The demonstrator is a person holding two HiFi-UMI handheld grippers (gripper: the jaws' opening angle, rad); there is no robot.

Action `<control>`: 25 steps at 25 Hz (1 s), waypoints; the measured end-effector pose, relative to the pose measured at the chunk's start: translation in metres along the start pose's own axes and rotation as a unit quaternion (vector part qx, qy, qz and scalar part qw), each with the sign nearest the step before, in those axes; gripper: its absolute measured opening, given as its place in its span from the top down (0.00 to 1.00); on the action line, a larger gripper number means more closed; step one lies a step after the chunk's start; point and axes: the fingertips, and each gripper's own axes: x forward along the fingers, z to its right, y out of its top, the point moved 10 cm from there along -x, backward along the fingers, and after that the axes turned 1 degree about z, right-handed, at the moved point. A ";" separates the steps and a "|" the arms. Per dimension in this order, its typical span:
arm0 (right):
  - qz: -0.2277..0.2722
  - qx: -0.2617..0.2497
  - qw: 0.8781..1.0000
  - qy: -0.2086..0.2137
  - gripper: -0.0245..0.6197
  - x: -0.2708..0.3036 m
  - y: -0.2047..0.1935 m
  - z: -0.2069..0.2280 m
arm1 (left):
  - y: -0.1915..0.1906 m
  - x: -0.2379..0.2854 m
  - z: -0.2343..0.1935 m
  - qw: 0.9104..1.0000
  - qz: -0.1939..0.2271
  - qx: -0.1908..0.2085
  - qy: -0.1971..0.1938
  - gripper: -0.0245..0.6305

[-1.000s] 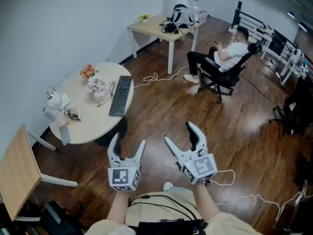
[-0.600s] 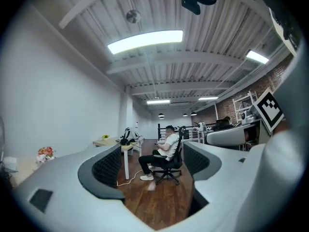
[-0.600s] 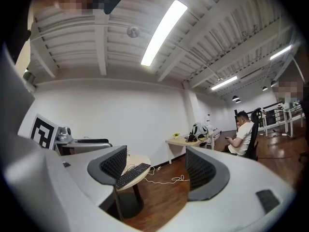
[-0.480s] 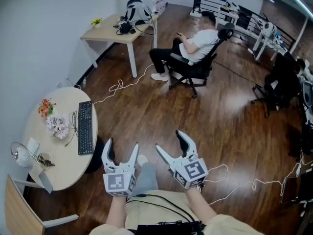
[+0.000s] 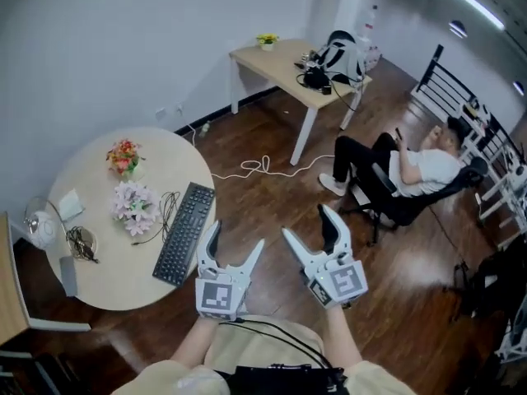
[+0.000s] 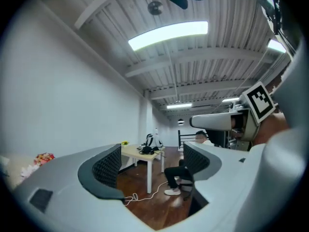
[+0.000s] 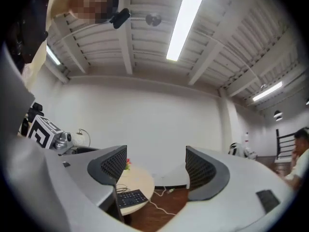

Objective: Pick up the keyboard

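A black keyboard (image 5: 185,232) lies on the right side of a round beige table (image 5: 107,266), its near end close to the table's edge. The right gripper view also catches the keyboard (image 7: 132,197) low between the jaws, far off. My left gripper (image 5: 235,241) is held open just right of the keyboard's near end, above the floor, with nothing in it. Further right, my right gripper (image 5: 309,225) is open and empty too. In the left gripper view the left gripper (image 6: 150,161) points across the room away from the table.
On the round table stand pink flowers (image 5: 136,204), a red bouquet (image 5: 123,155), a small lamp (image 5: 39,225) and a coiled cable (image 5: 81,242). A rectangular desk (image 5: 284,68) is at the back. A person sits in an office chair (image 5: 403,192) at right. A white cord (image 5: 259,168) lies on the wooden floor.
The head view has swung left, back toward the round table. The keyboard now lies close beside my left gripper. Both grippers stay open and empty.
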 end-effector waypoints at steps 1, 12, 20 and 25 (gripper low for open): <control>-0.006 0.014 0.999 0.029 0.36 0.031 -0.009 -0.002 | -0.002 0.006 -0.016 1.000 -0.005 -0.002 0.021 0.36; -0.119 0.088 0.907 0.395 0.36 0.299 -0.137 -0.088 | -0.065 -0.037 -0.167 0.931 -0.102 -0.033 0.349 0.36; -0.335 0.095 0.763 0.545 0.38 0.438 -0.286 -0.088 | -0.188 -0.101 -0.199 0.765 -0.155 -0.301 0.548 0.40; -0.477 0.064 0.683 0.550 0.48 0.487 -0.385 -0.049 | -0.264 -0.148 -0.183 0.669 -0.143 -0.452 0.573 0.54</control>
